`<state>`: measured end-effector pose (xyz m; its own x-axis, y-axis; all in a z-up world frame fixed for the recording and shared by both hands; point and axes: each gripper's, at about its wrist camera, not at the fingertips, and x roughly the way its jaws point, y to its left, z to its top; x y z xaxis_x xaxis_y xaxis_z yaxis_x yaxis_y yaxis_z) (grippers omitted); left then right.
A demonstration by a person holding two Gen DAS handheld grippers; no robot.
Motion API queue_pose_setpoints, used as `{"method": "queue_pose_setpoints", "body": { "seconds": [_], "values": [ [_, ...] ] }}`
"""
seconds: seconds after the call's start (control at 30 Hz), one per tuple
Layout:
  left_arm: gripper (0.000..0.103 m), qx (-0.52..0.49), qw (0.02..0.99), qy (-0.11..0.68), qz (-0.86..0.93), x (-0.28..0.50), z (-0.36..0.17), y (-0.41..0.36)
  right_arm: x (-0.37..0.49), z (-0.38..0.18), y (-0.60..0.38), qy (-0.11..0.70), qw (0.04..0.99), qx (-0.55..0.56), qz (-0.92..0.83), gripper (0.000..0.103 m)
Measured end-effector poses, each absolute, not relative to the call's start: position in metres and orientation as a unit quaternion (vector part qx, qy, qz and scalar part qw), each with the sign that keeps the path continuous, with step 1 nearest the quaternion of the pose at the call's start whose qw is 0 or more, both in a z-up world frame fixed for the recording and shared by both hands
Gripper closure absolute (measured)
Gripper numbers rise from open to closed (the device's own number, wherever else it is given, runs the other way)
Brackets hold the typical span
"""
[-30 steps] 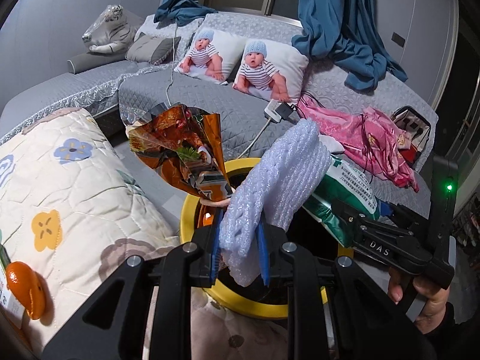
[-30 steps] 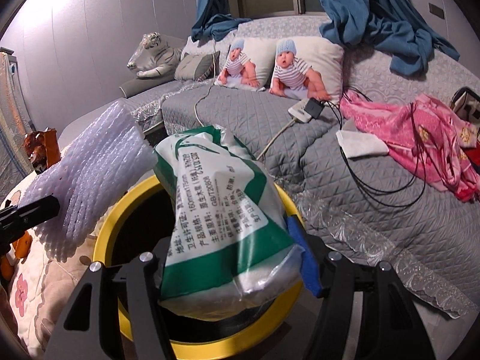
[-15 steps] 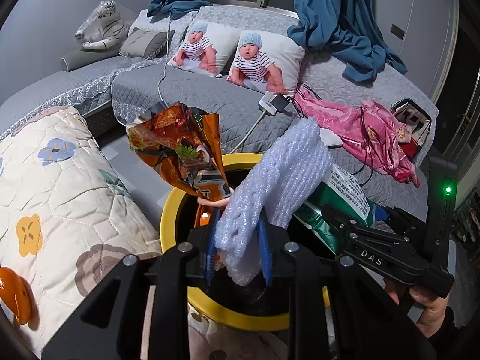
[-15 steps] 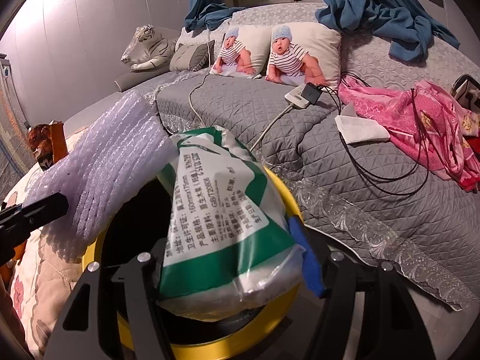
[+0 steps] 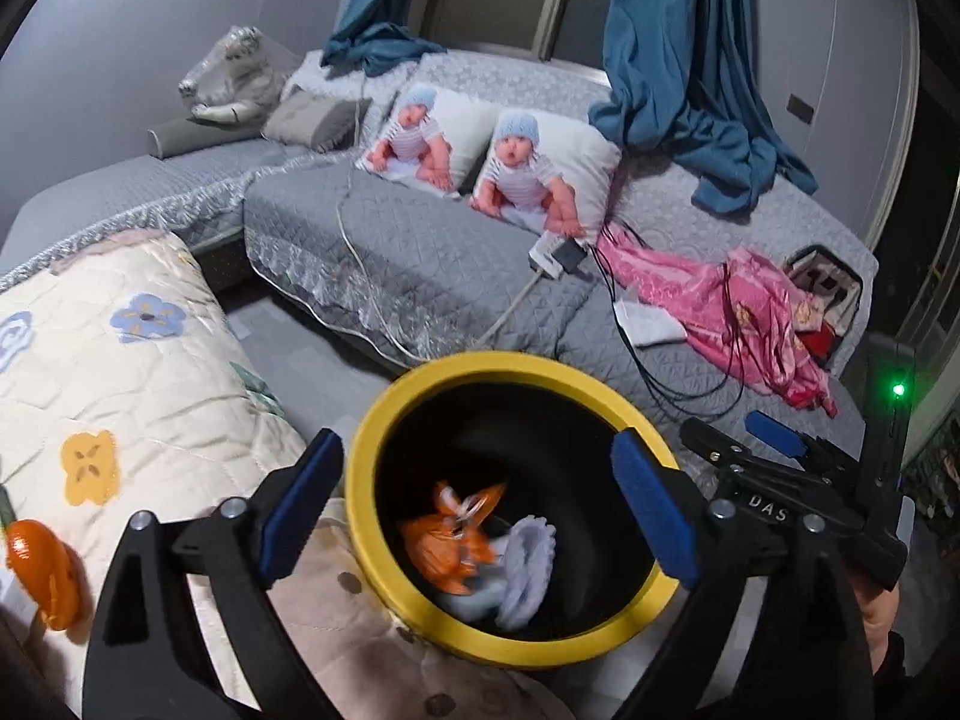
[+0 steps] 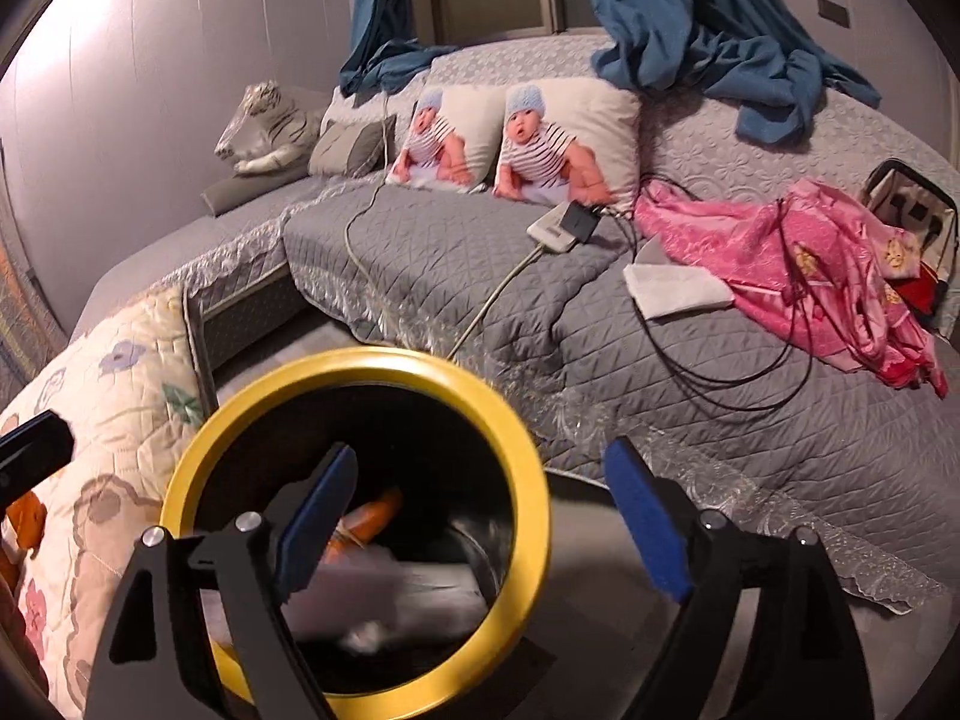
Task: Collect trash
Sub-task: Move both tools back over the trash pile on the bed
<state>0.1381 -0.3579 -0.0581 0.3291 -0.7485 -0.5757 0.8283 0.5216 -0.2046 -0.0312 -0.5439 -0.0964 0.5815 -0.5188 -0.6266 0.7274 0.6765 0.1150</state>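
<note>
Trash lies in the bin (image 5: pixel 384 450), a black tub with a yellow rim standing on the floor between a quilt (image 5: pixel 120 372) on the left and the grey bed (image 5: pixel 432 264) behind. Inside it, blurred, are an orange wrapper (image 5: pixel 456 540) and, touching it on the right, a pale foam net (image 5: pixel 528 570); from the right wrist view the contents show only as an orange streak and a whitish smear, too blurred to sort out. An orange fruit (image 5: pixel 42 570) sits on the quilt at far left, well apart from the bin. The left gripper (image 5: pixel 474 516) hangs over the bin mouth, its jaws opening and already spread wide with nothing pressed between them; the trash seen in the gap lies below in the bin. The right gripper (image 6: pixel 474 516) hangs over the bin's right edge, its jaws also opening, wide apart and gripping nothing. On the bed, from left to right, are a tiger toy (image 5: pixel 228 72), two baby-print pillows (image 5: pixel 564 162), a power strip (image 5: pixel 558 252) with trailing cables, a pink cloth (image 5: pixel 732 306) and a bag (image 5: pixel 828 288) at the far edge.
</note>
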Motion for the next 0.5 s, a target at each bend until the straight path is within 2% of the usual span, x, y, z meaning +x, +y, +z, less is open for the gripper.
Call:
{"method": "queue_pose_setpoints", "body": {
  "seconds": [0.13,0.27,0.5],
  "values": [
    [0.01,0.061,0.836,0.281,-0.467,0.133,-0.038,-0.332,-0.033,-0.085,-0.534,0.262,0.883,0.179,-0.345,0.02],
    [0.008,0.055,0.859,0.264,-0.434,0.136,-0.02,-0.296,-0.031,-0.071,-0.516,0.227,0.906,0.167,-0.314,0.012],
    [0.008,0.049,0.907,0.237,-0.344,0.144,0.016,-0.201,-0.01,-0.043,-0.464,0.171,0.95,0.13,-0.228,0.008]
  ]
}}
